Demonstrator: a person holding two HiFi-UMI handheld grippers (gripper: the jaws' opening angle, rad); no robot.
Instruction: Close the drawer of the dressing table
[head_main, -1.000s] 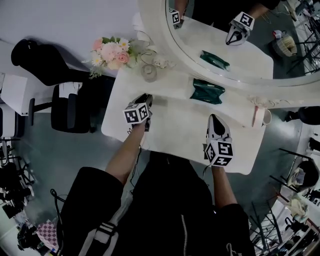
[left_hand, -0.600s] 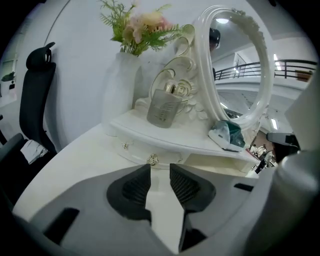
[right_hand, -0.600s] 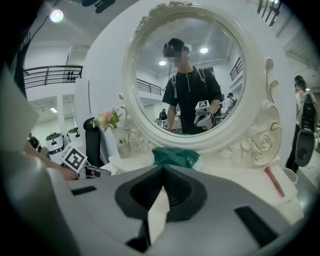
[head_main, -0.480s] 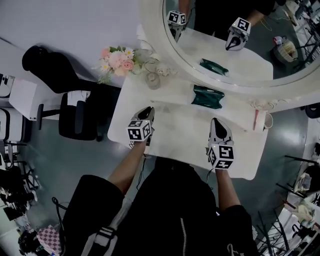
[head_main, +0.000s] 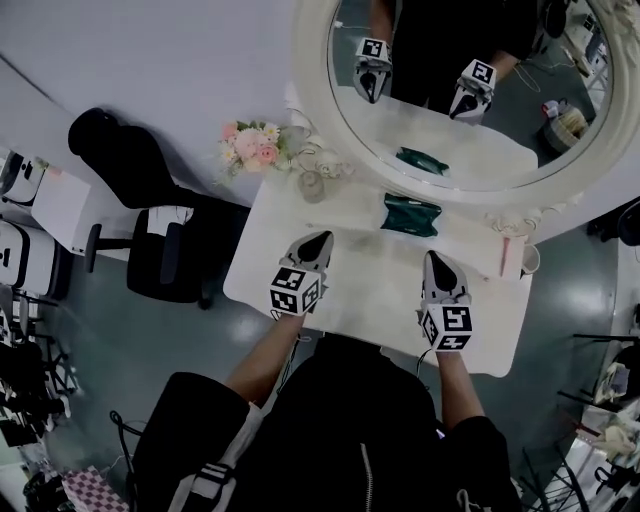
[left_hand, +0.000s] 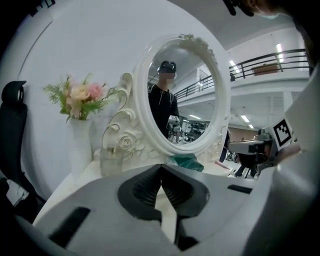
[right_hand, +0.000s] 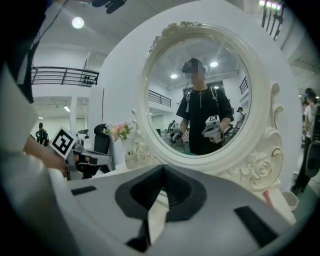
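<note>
Left gripper (head_main: 321, 239): jaws just closed tip to tip on nothing, and now raised clear of the front edge where it was a second ago. Right gripper (head_main: 433, 257): closed, empty. White dressing table (head_main: 370, 275): the drawer is hidden under the top; nothing protrudes in the head view, so it is probably already shut. The gripper views show only the white-framed oval mirror (left_hand: 182, 95), never the drawer.

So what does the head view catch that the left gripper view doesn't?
Only the head view: the person's arms, the grey floor, and the left gripper and right gripper side by side over the table. Only the left gripper view: its own jaws, just closed together on nothing, and a railed balcony. Both: the oval mirror, flowers, glass jar, green pouch.
</note>
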